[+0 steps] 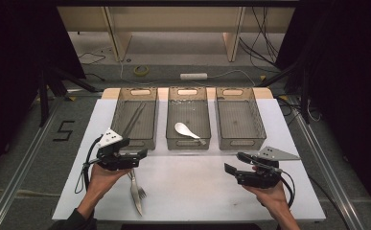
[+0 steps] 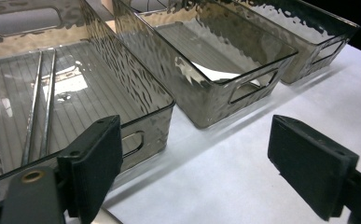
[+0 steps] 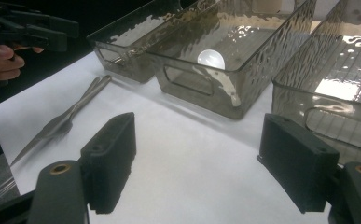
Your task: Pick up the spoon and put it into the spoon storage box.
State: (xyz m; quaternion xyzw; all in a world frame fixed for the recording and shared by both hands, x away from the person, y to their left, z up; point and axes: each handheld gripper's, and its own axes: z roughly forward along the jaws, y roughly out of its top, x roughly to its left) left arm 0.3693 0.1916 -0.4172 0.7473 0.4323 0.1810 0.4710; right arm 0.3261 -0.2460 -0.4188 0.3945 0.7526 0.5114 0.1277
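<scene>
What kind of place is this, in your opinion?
Probably a lab or recording studio, not a kitchen: black curtains at both sides, loose cables on the floor, and a white table set with three clear bins and some cutlery.

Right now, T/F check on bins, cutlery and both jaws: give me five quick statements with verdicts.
1. Three smoky clear bins stand in a row on the white table. True.
2. The white spoon lies in the right bin. False: it lies in the middle bin.
3. A pair of chopsticks lies in the left bin. True.
4. The left gripper is shut on a fork. False: its jaws stand open and empty; the fork and knife lie on the table near it.
5. The right gripper has its jaws open, holding nothing. True.
</scene>
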